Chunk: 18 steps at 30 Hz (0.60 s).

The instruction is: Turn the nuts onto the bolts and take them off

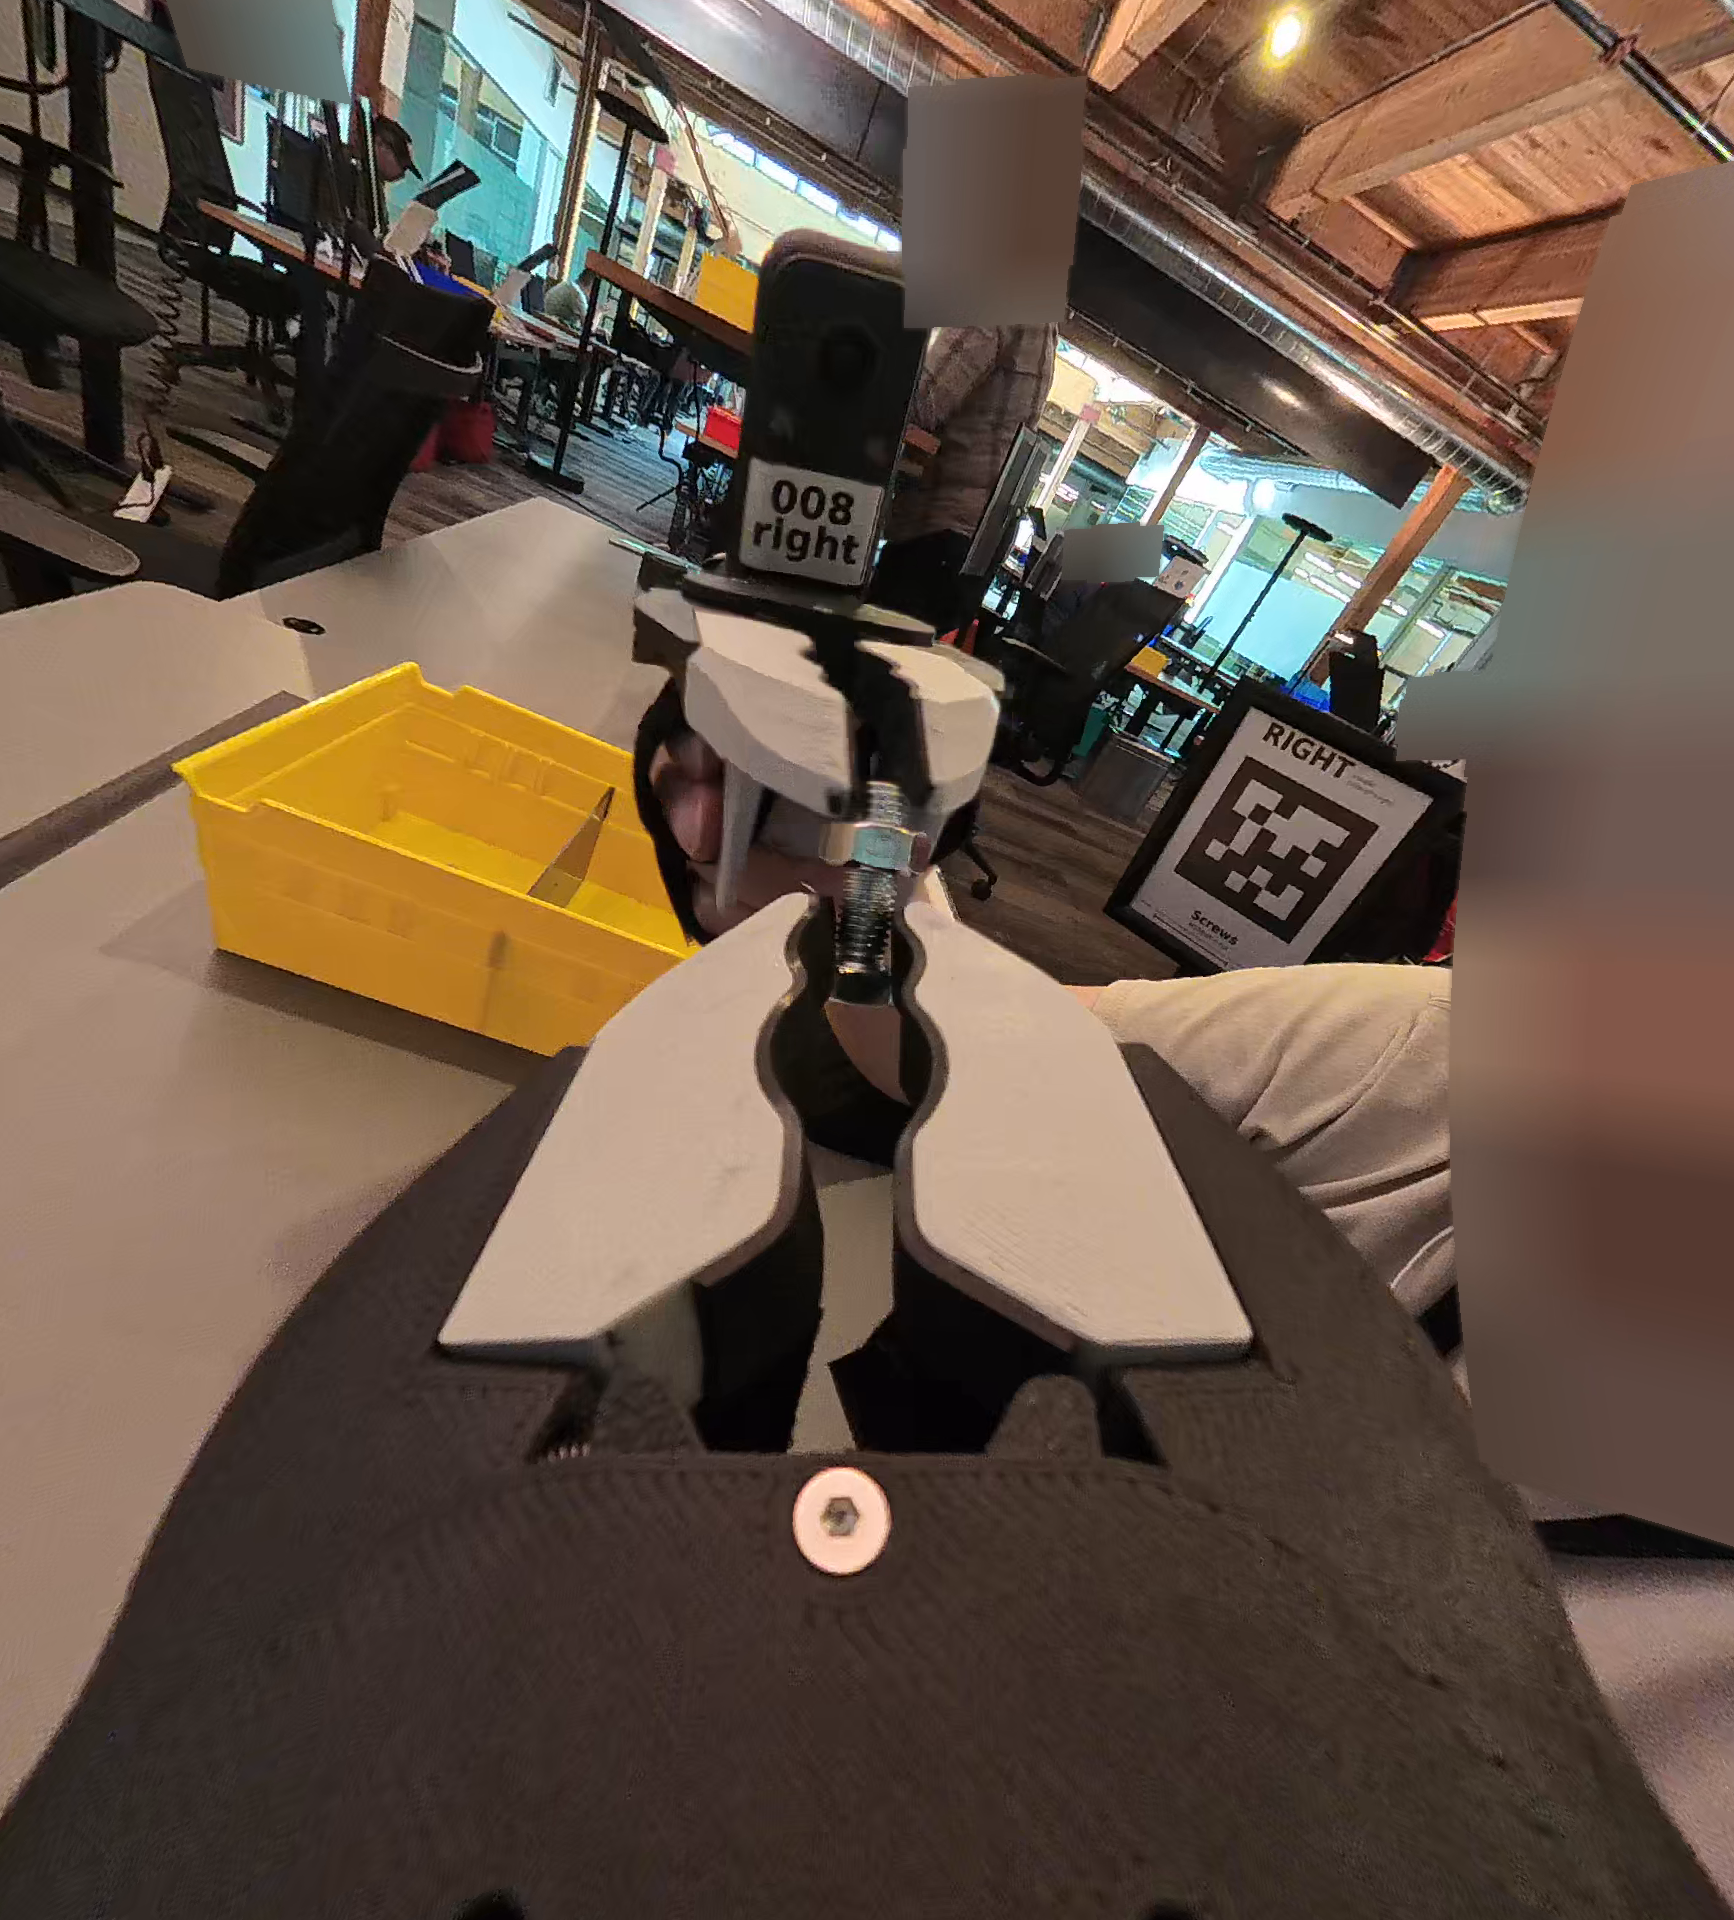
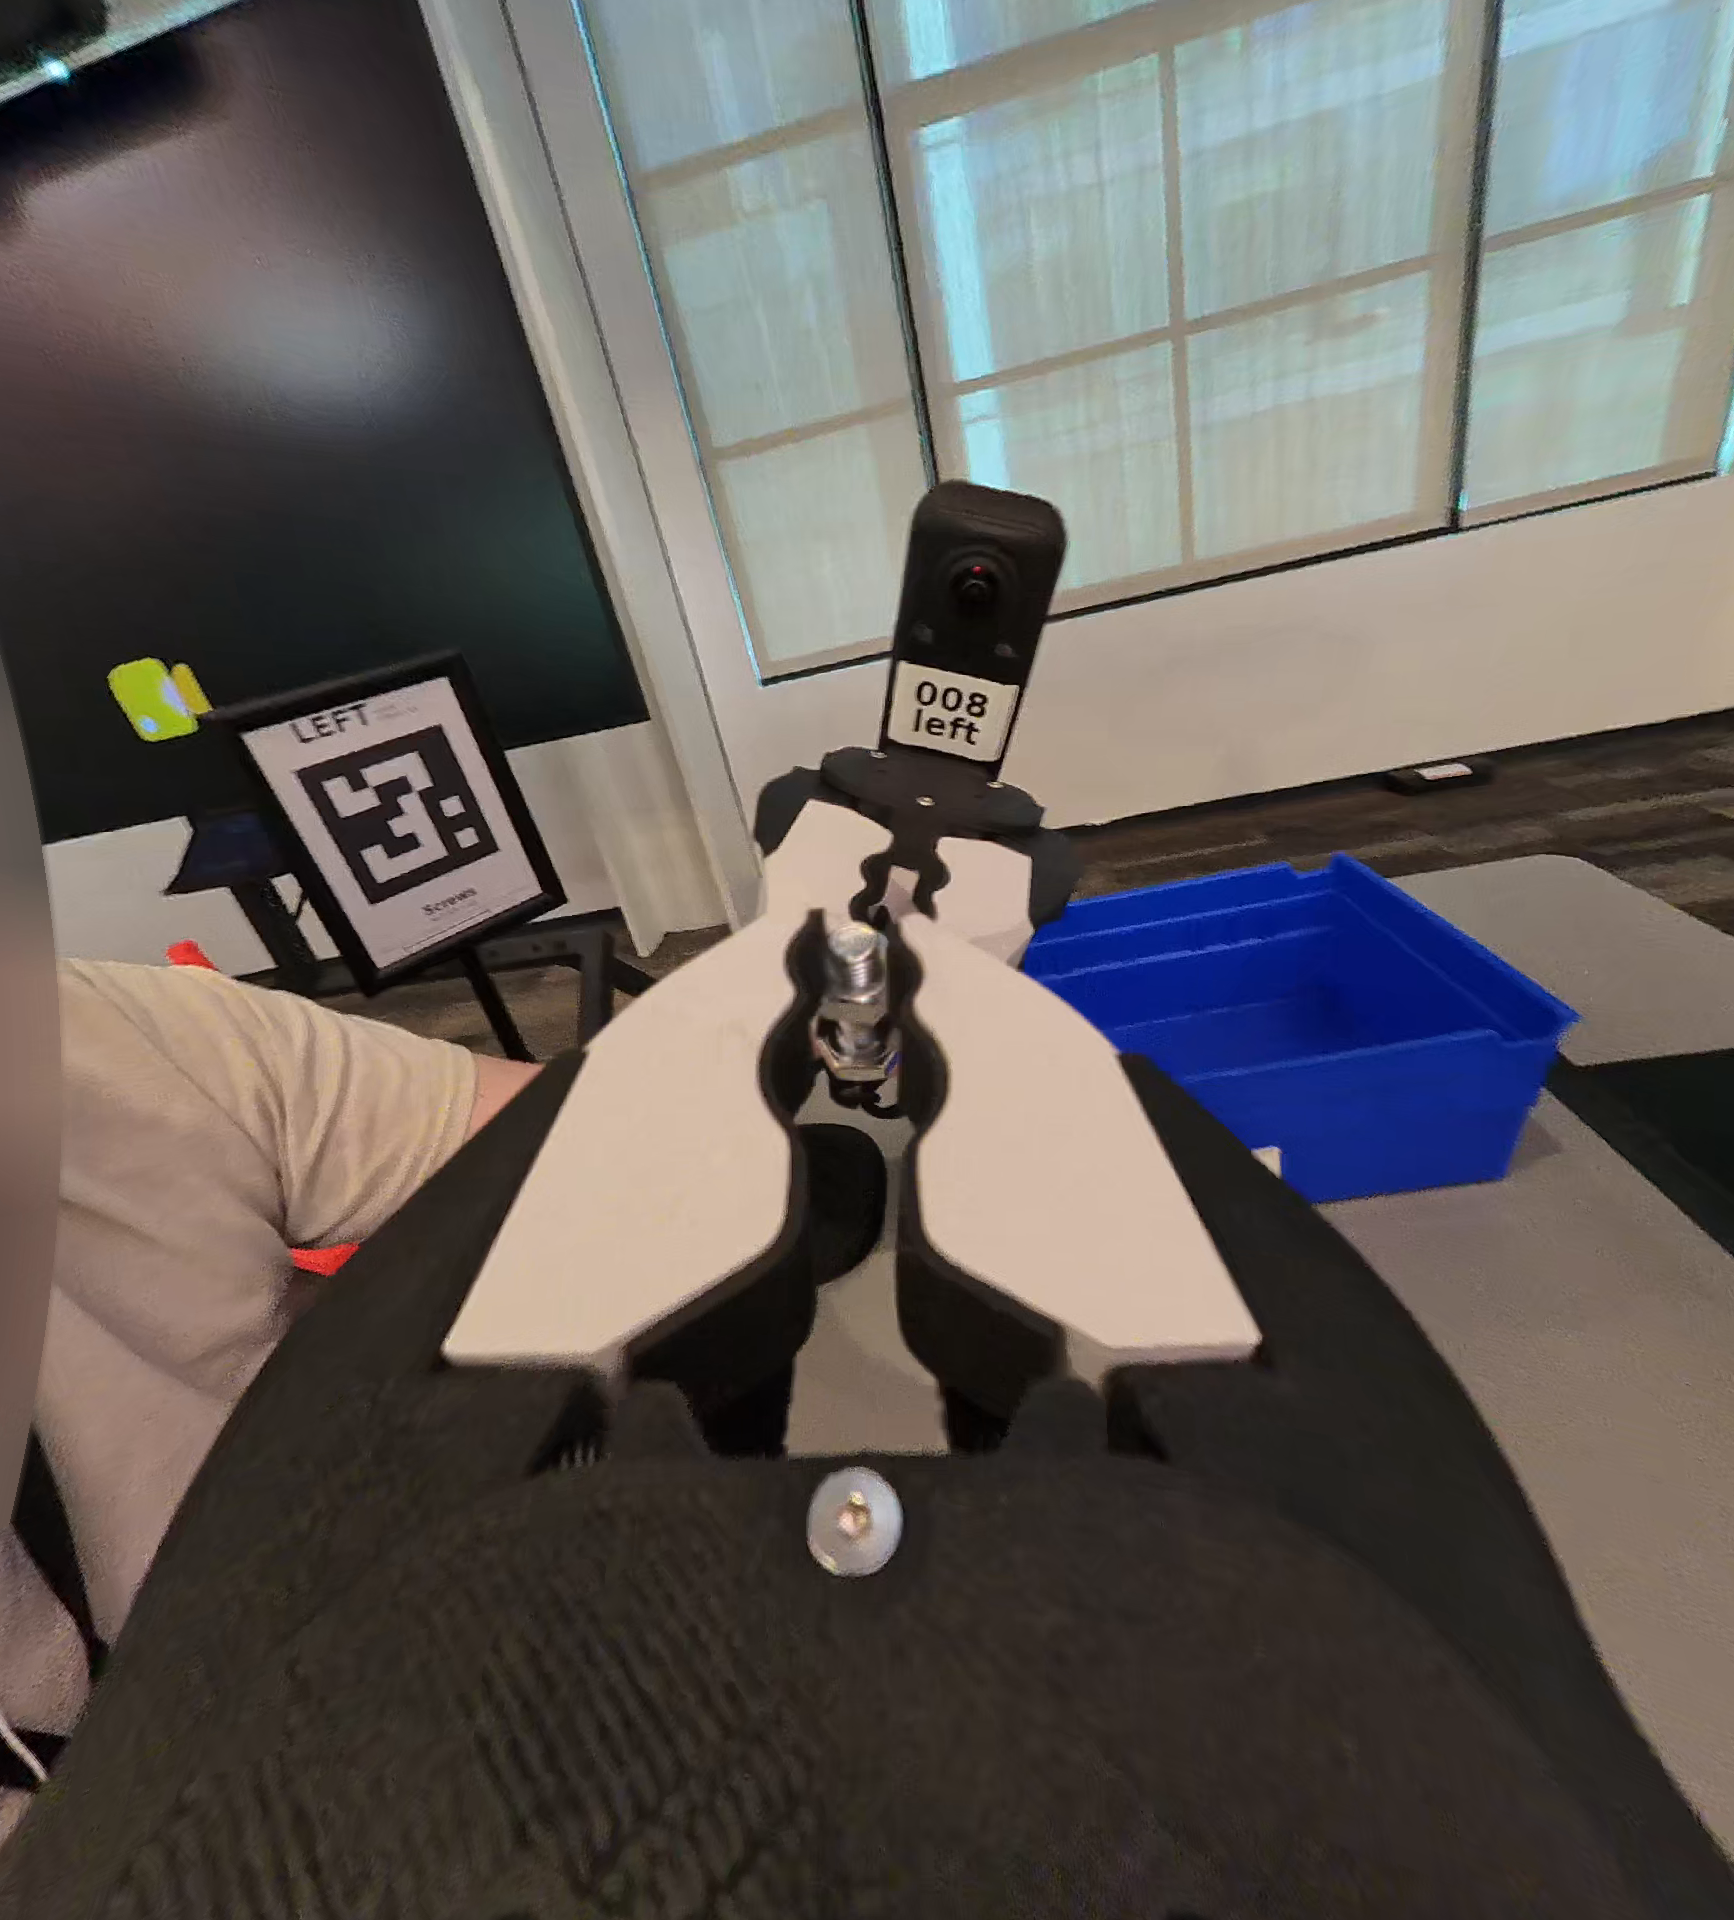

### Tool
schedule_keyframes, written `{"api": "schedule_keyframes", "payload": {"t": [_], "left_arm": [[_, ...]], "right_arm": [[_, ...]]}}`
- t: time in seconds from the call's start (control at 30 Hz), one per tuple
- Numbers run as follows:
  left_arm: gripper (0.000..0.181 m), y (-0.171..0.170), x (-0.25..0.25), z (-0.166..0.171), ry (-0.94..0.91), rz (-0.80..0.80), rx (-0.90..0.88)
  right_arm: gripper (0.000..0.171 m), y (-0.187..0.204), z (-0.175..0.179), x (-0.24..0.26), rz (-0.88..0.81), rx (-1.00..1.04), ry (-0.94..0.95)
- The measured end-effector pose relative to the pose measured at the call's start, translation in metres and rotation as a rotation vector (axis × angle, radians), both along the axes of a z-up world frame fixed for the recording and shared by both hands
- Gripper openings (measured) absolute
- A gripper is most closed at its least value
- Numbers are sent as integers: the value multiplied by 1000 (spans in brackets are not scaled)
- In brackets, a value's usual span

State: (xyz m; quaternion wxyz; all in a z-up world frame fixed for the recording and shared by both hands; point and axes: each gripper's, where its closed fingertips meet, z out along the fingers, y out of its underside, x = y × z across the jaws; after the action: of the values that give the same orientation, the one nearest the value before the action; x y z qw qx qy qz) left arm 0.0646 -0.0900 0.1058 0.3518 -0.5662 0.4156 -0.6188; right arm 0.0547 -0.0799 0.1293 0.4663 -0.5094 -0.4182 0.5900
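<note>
A silver bolt (image 1: pixel 865 906) stands nearly upright between my two grippers, above the grey table (image 1: pixel 115 1143). My left gripper (image 1: pixel 858 920) is shut on the bolt's head end. A hex nut (image 1: pixel 873 844) sits on the thread partway up. My right gripper (image 1: pixel 884 795) comes down from above, and its tips close on the threaded end just over the nut. In the right wrist view, my right gripper (image 2: pixel 852 925) holds the bolt (image 2: pixel 855 951). The nut (image 2: pixel 847 1055) shows through the gap between its fingers. The left gripper (image 2: pixel 904 904) faces it, its tips hidden.
A yellow bin (image 1: pixel 375 862) with a metal divider stands on the table to the left. A blue bin (image 2: pixel 1362 1101) stands to the right in the right wrist view. Framed marker signs (image 1: pixel 1268 842) (image 2: pixel 395 810) stand behind. A person's beige sleeve (image 1: pixel 1289 1081) is close by. Both grippers' tips are close together, under 4 cm apart.
</note>
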Motion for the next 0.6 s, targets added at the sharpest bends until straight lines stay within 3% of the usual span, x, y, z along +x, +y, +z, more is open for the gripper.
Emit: {"api": "schedule_keyframes", "payload": {"t": [0.6], "left_arm": [[9, -1, 2, 2, -26, -12, -27]], "right_arm": [[19, 2, -3, 2, 26, 2, -11]]}}
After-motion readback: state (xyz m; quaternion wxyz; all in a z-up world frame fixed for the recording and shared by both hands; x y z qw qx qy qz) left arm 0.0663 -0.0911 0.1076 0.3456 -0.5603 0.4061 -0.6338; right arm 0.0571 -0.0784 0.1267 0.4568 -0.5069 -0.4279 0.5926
